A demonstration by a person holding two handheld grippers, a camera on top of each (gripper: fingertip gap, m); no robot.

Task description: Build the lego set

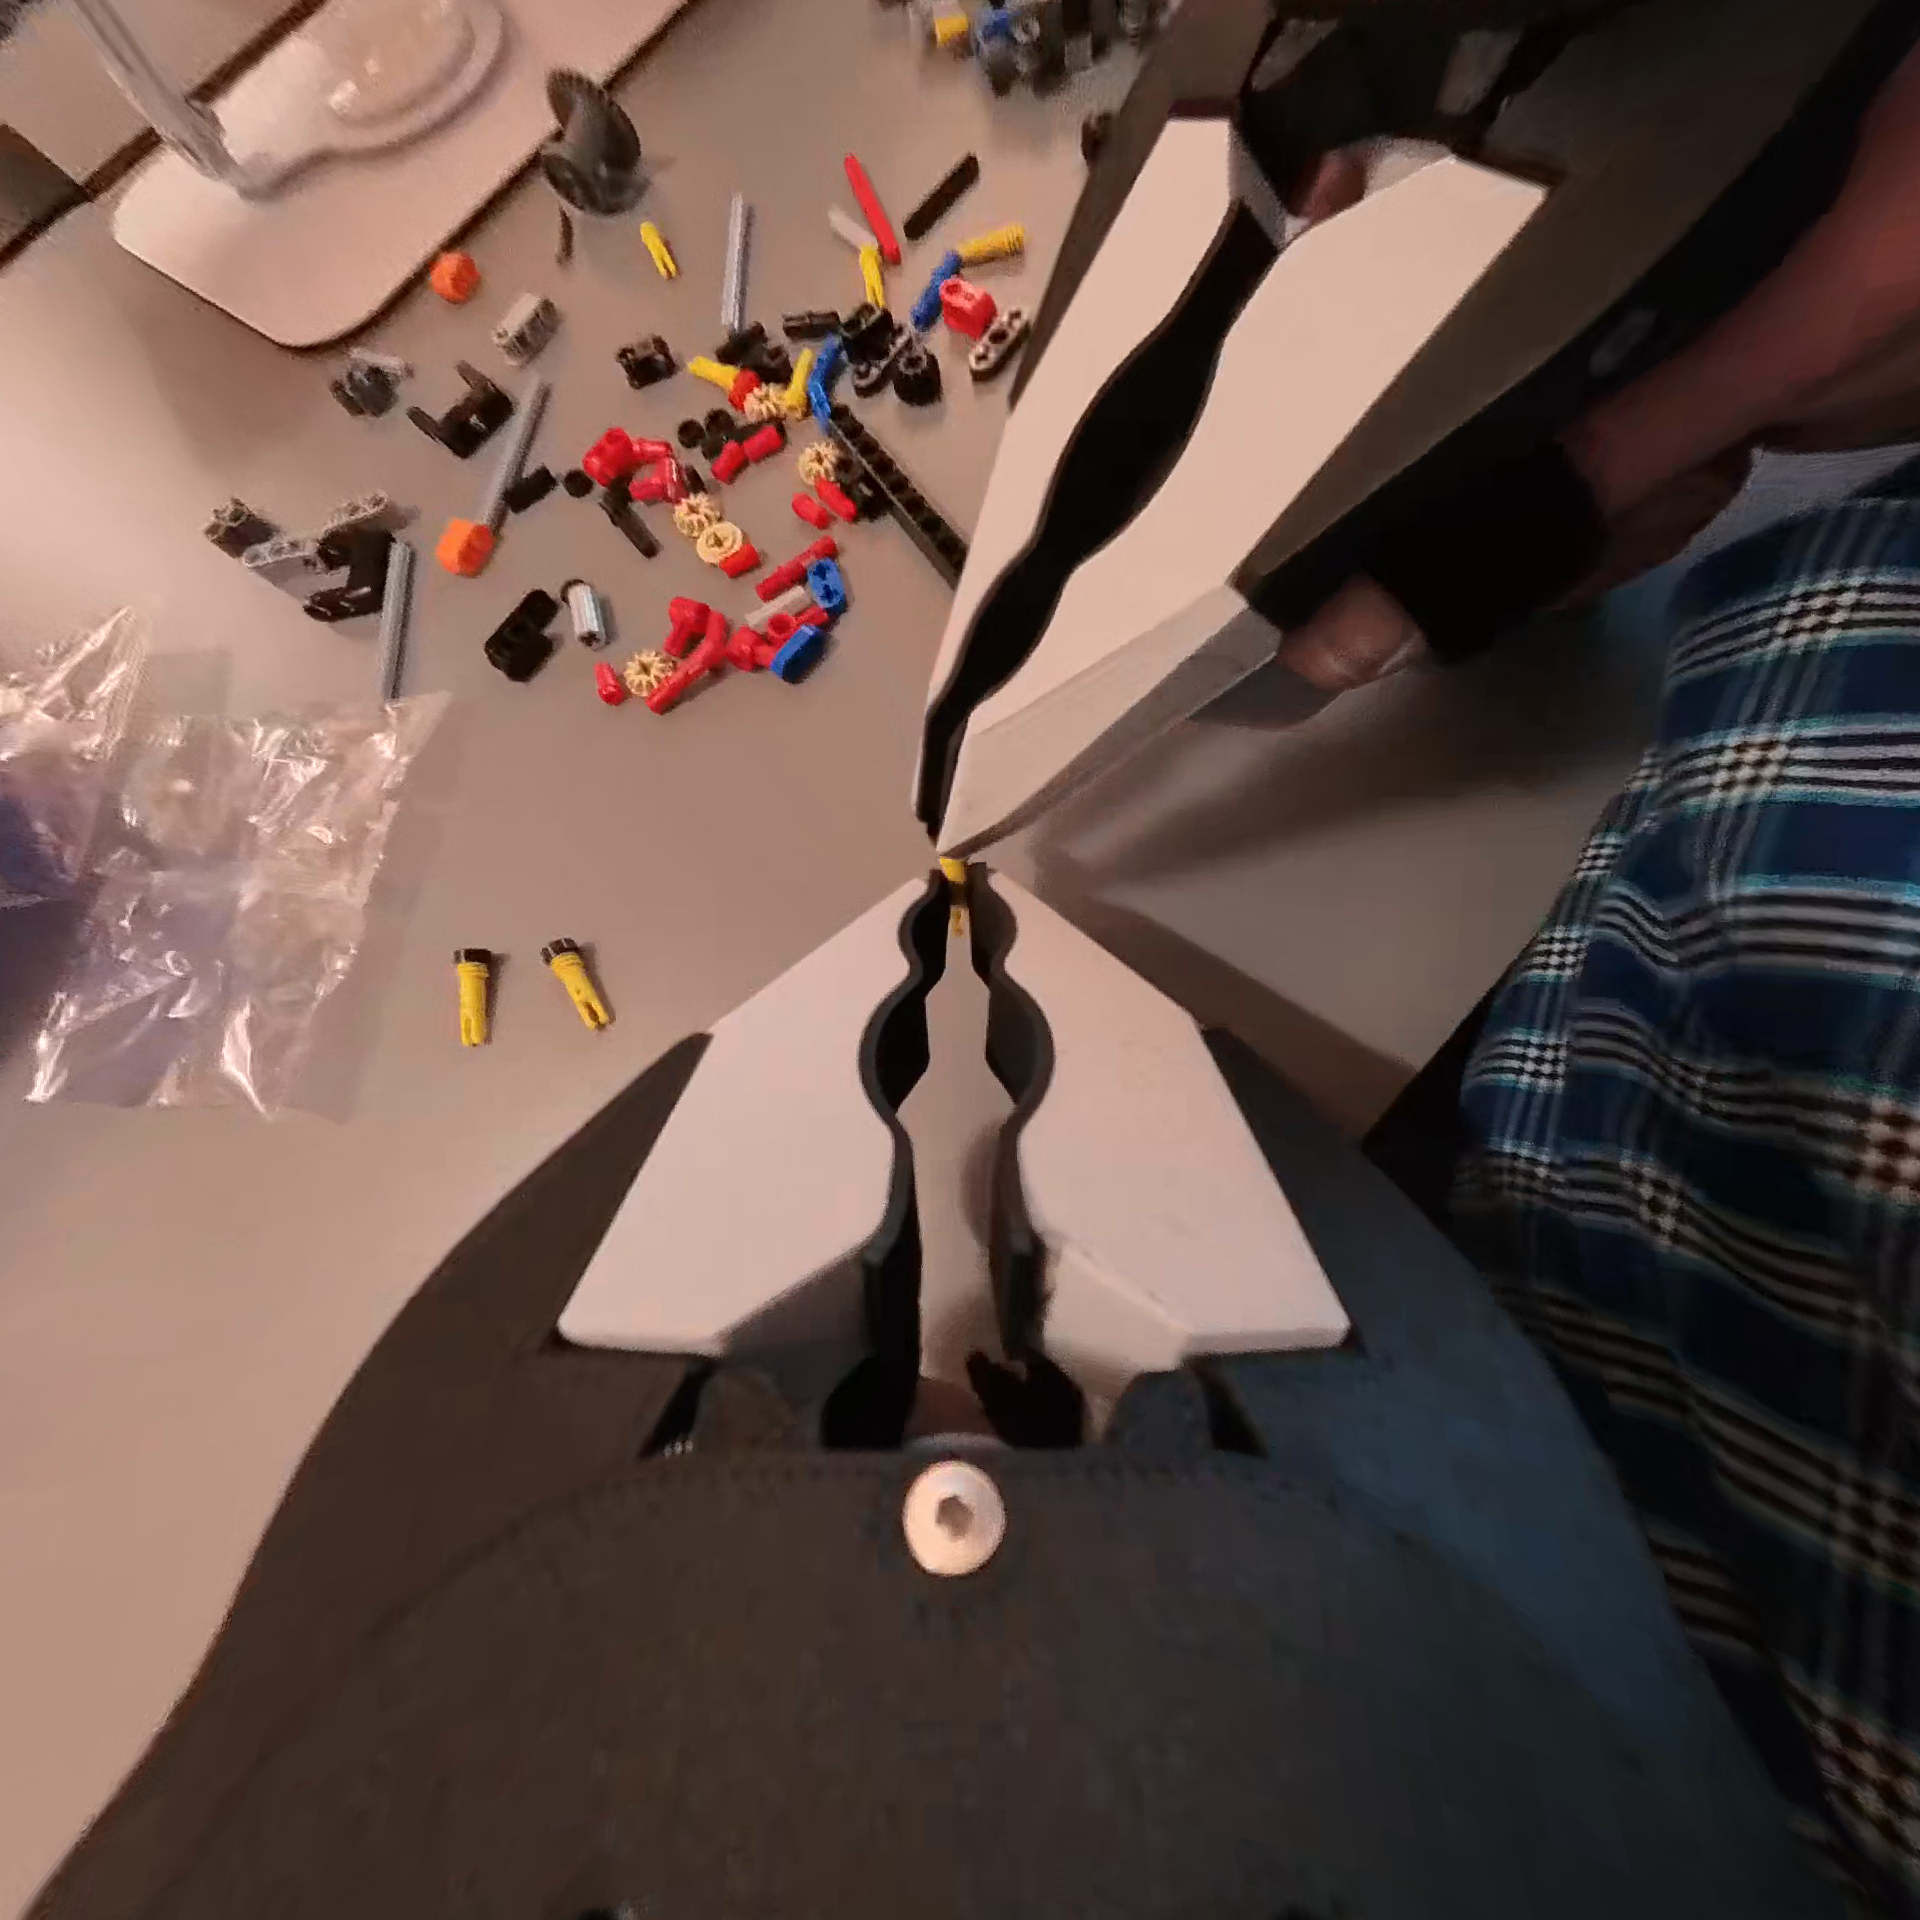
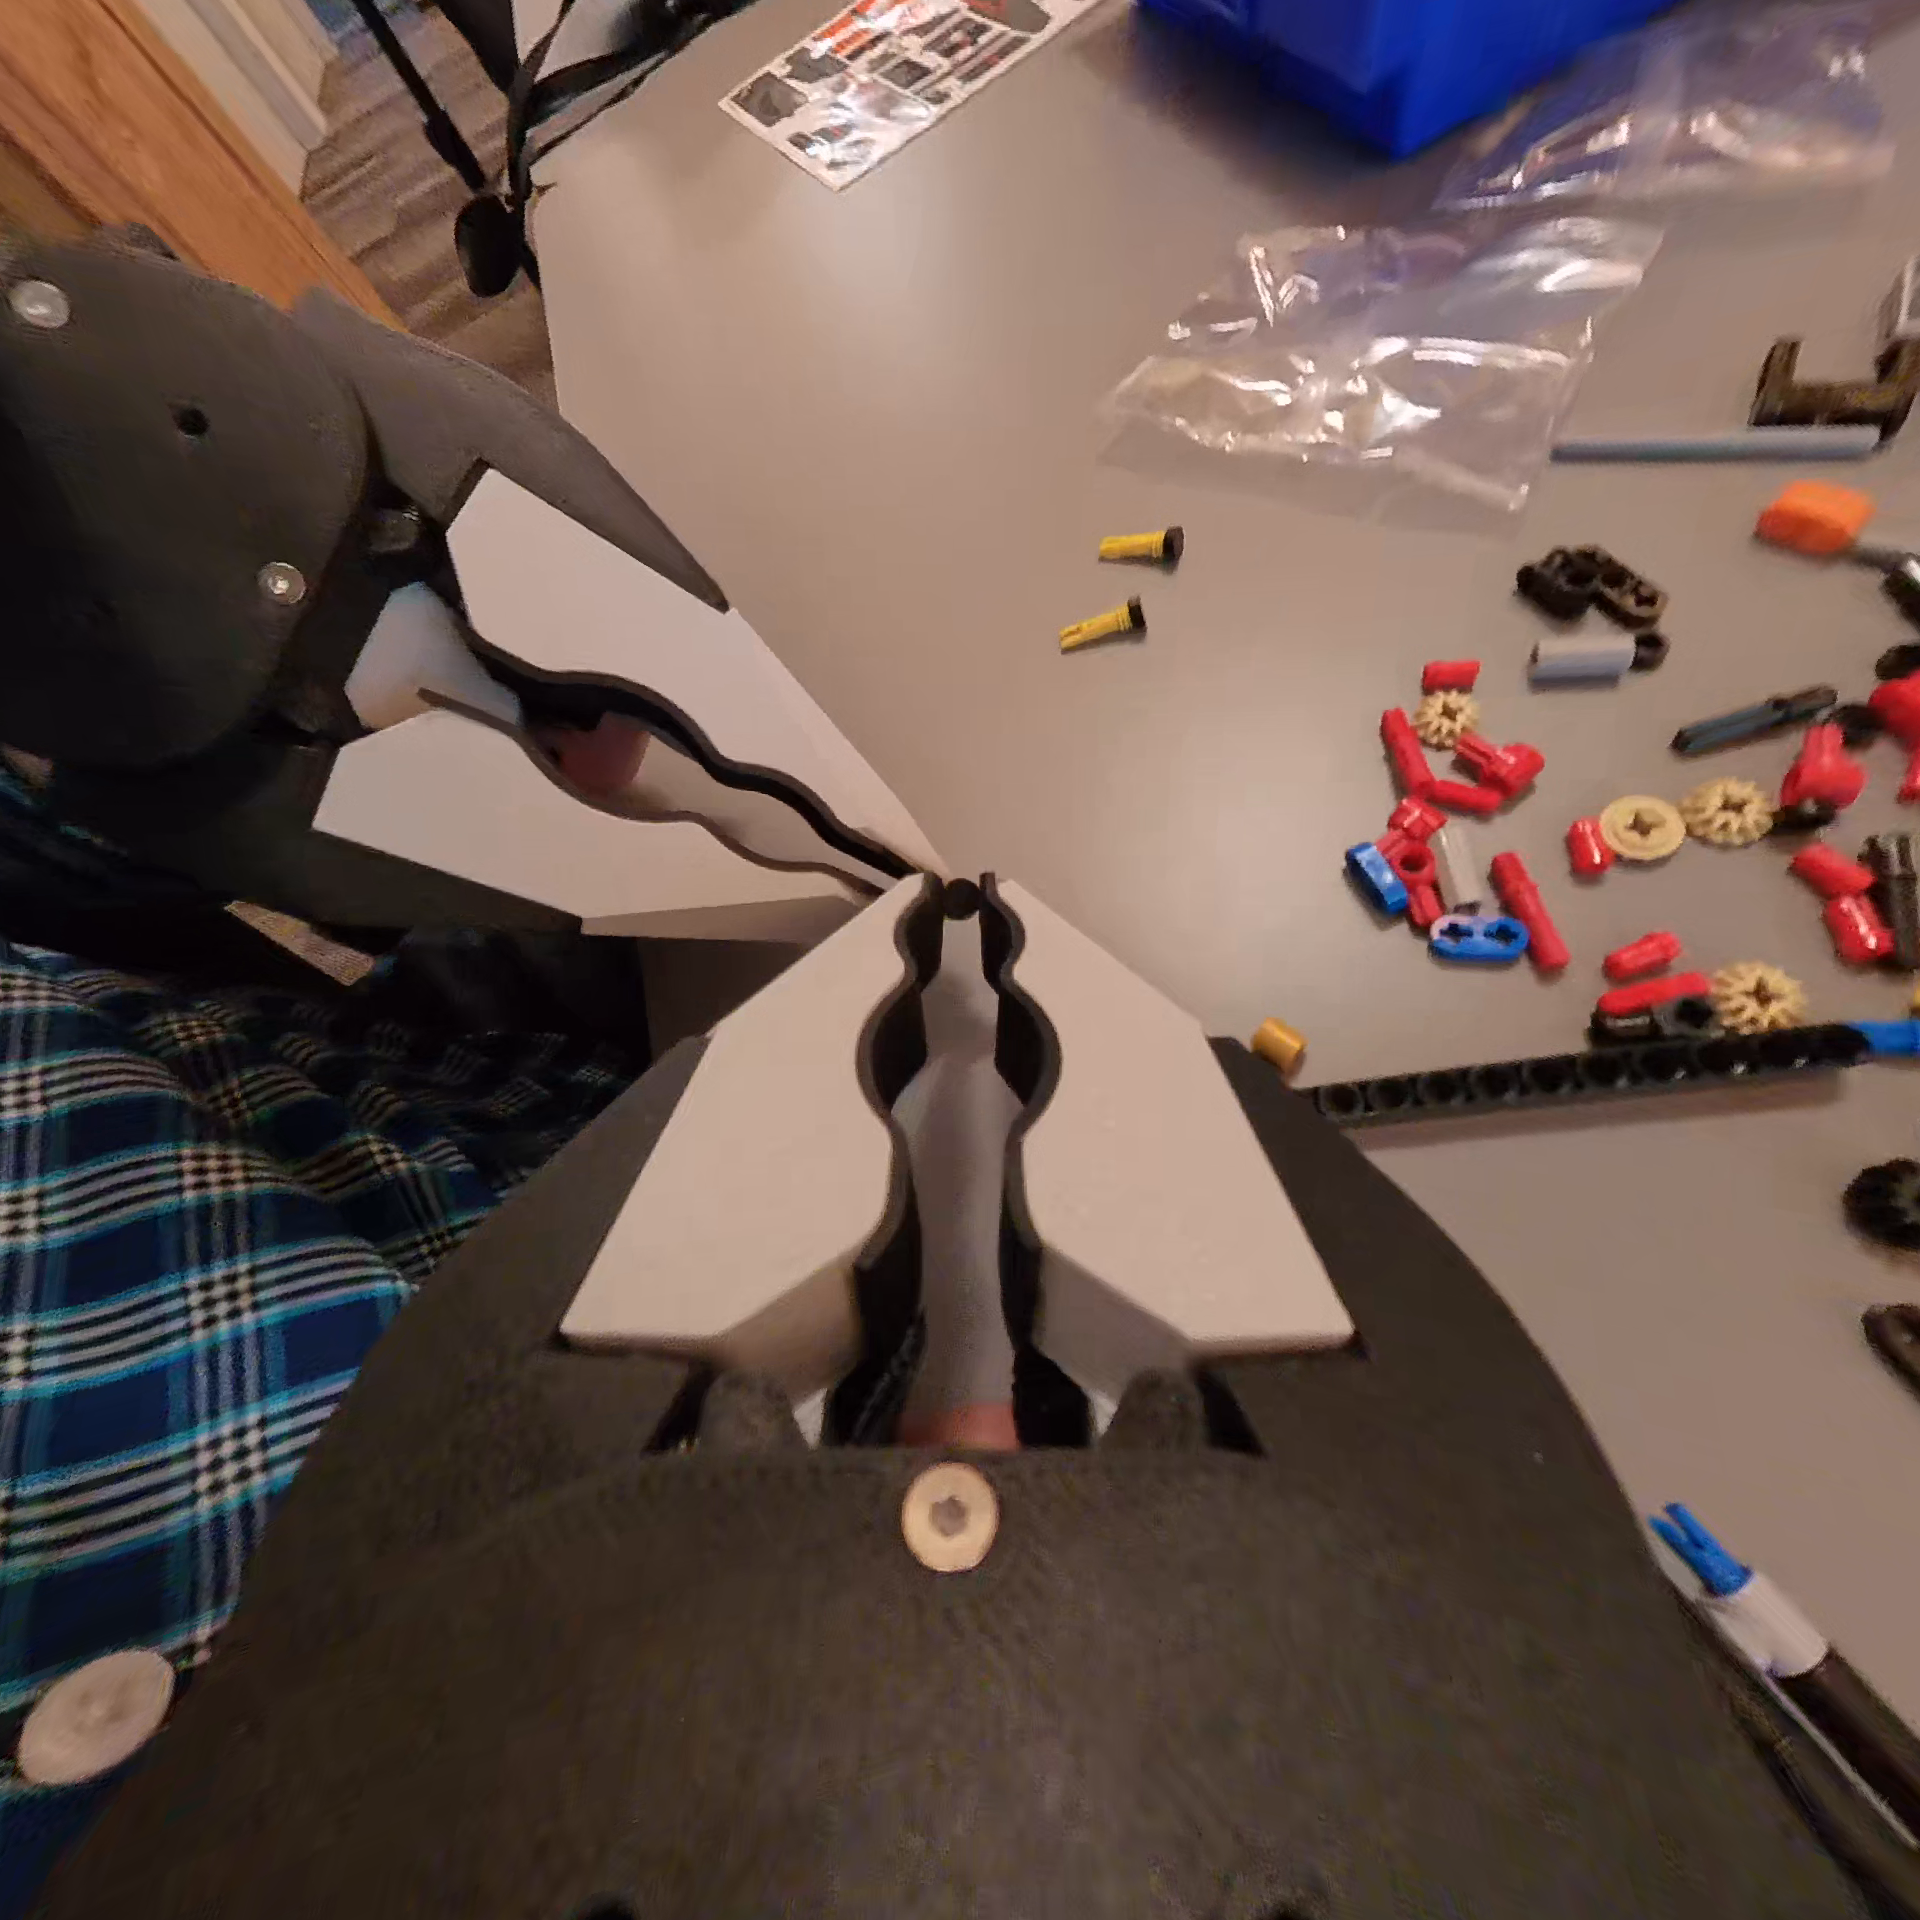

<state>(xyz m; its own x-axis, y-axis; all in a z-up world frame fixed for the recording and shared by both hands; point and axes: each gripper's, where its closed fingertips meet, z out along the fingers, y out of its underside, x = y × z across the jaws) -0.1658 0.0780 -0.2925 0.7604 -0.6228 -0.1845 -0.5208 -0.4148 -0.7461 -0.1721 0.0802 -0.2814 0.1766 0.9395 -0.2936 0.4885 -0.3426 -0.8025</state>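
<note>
Two grippers meet tip to tip: left gripper (image 1: 954, 902) pinches yellow pin (image 1: 953, 871), right gripper (image 2: 958, 896) pinches black bush (image 2: 959, 896) (probably for joining), beside the plastic bag (image 1: 197, 831).

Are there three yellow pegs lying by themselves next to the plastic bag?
No, only two yellow pegs lie alone on the table beside the plastic bag.

Clear jar (image 1: 343, 62), plaid clothing (image 1: 1714, 1039)
</note>
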